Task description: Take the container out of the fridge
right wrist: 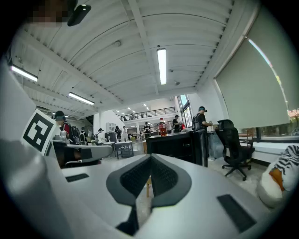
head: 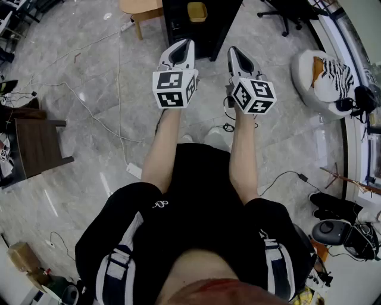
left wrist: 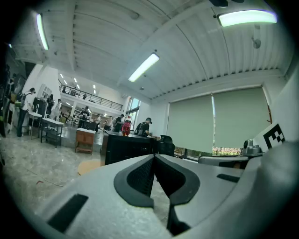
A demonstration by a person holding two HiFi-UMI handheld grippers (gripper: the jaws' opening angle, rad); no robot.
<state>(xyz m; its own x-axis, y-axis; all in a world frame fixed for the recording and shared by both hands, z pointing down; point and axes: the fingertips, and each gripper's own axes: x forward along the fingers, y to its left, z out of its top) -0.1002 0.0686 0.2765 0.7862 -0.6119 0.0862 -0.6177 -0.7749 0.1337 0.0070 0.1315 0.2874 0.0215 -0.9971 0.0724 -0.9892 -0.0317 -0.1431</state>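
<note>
A black fridge-like cabinet stands on the floor just ahead of me. A yellow container shows at it; I cannot tell whether it sits inside or on top. My left gripper and right gripper are held out side by side at arm's length, short of the cabinet. Both are shut with nothing between the pads. In the left gripper view the closed tips point toward the cabinet, which has a red bottle on top. The right gripper faces the same cabinet.
A wooden stool stands left of the cabinet and an office chair to its right. A white beanbag lies at the right, a dark wooden chair at the left. Cables run across the marble floor. People stand further back.
</note>
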